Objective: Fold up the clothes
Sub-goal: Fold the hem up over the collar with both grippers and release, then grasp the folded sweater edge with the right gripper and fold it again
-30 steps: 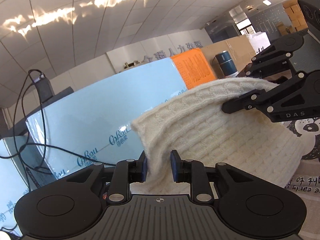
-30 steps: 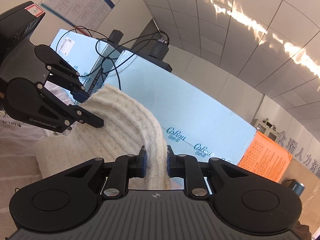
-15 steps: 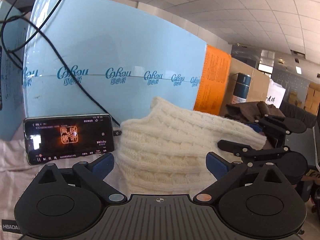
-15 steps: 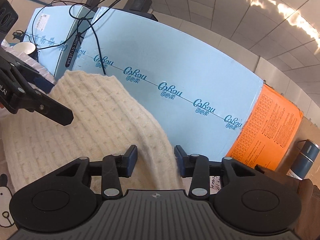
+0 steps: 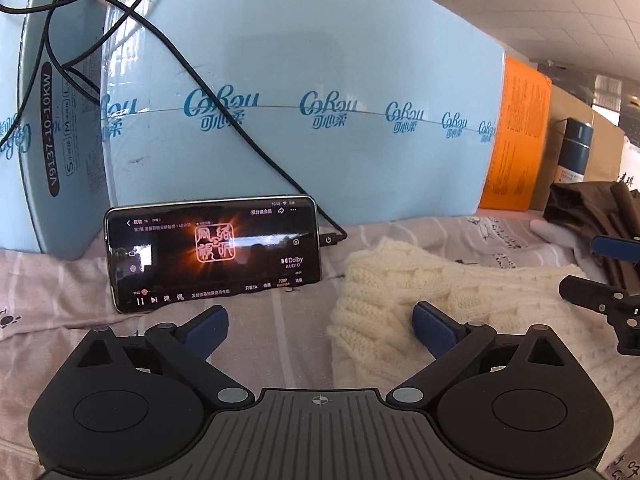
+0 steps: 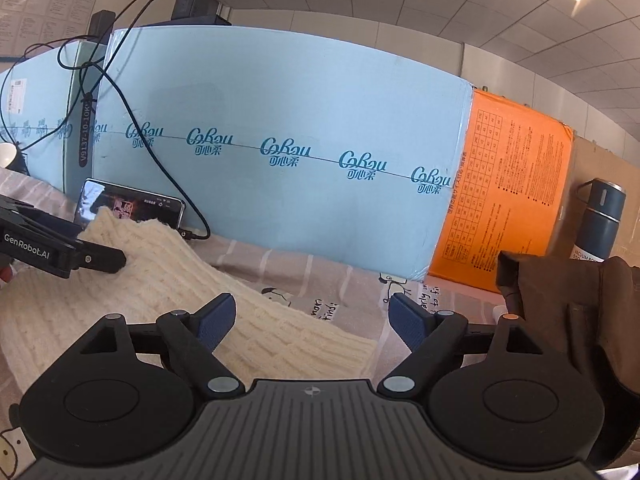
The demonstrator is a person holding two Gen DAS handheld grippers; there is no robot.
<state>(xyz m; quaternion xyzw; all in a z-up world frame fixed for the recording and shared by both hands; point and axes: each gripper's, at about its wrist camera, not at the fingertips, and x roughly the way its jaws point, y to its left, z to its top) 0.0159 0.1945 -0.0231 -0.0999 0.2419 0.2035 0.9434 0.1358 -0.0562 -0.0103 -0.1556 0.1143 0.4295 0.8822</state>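
A cream cable-knit sweater lies loosely folded on the printed bedsheet. In the left wrist view my left gripper hangs open and wide just above the sweater's left end, its right pad over the knit and nothing gripped. The right gripper's fingers show at that view's right edge. In the right wrist view my right gripper has its jaws opening. The sweater's right edge lies loose beneath them, not pressed by either pad. A finger of the left gripper rests over the knit at the left.
A phone with a lit screen leans on large light-blue boxes behind the bed, with a black cable plugged in. To the right stand an orange box and a dark flask. A brown garment is piled at the right.
Both grippers were shut on the raised sweater, then opened and let it go. It now lies flat on the sheet. Both hands came down and rolled level.
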